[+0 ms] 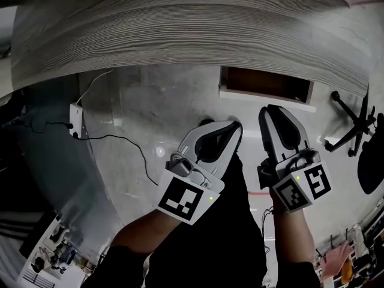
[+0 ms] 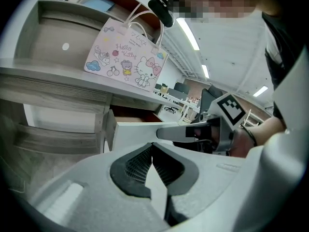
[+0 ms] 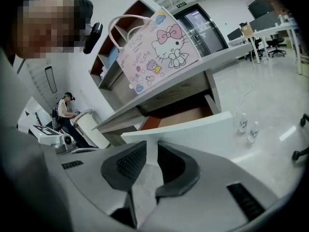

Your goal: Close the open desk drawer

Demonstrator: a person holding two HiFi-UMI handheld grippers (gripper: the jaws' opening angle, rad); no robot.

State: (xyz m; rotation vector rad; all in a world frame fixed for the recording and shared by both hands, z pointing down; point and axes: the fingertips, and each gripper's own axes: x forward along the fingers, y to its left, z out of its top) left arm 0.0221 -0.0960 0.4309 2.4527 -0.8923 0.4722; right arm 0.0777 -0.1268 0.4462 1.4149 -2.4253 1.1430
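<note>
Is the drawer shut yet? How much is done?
Nothing done yet: the white-fronted, brown-lined desk drawer stands open under the grey wood-grain desk. In hand: the left hand-held gripper and right hand-held gripper hover before its front, both empty. To do: push it in.

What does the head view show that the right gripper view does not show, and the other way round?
Only the head view: a white box on the floor and the marker cube on the right gripper. Only the right gripper view: two bottles on the floor and a person at the back. Both: the desk, the open drawer and the right gripper, its jaws slightly apart with nothing between them.
</note>
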